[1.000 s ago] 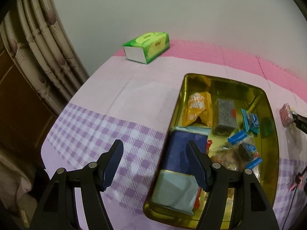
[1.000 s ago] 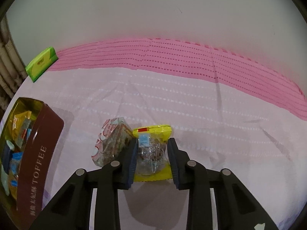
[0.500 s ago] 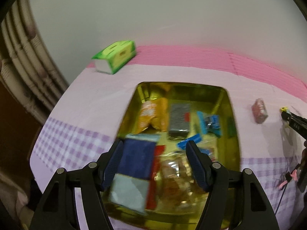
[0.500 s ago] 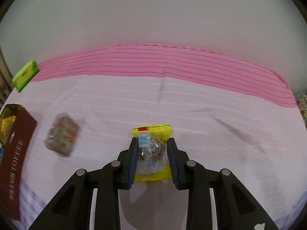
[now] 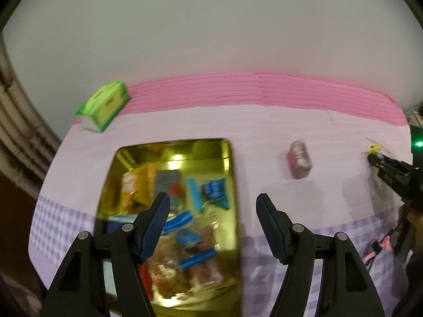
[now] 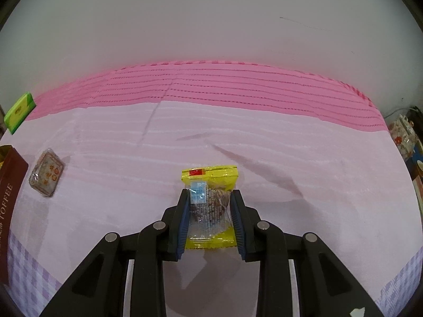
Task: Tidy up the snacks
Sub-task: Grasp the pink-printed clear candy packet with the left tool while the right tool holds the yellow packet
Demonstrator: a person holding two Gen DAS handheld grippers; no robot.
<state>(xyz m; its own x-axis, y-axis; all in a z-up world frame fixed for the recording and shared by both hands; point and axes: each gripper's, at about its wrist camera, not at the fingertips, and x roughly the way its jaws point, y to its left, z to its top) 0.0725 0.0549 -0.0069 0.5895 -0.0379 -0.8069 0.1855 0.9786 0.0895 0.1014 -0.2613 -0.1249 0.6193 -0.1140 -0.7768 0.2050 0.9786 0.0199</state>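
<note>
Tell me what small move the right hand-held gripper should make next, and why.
Probably carry the yellow packet left toward the tin. The right hand-held gripper is shut on it above the cloth, the tin already holds the other snacks, and only one clear-wrapped snack lies loose beside it. The left hand-held gripper is open and empty over the tin's edge, so keep clear of it.

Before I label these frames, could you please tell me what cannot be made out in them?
- Left wrist view: snacks in the gold tin are motion-blurred; left gripper covers some.
- Left wrist view: loose packet, print blurred.
- Right wrist view: brown tin cut off by left edge.
- Right wrist view: yellow packet, label too small.
</note>
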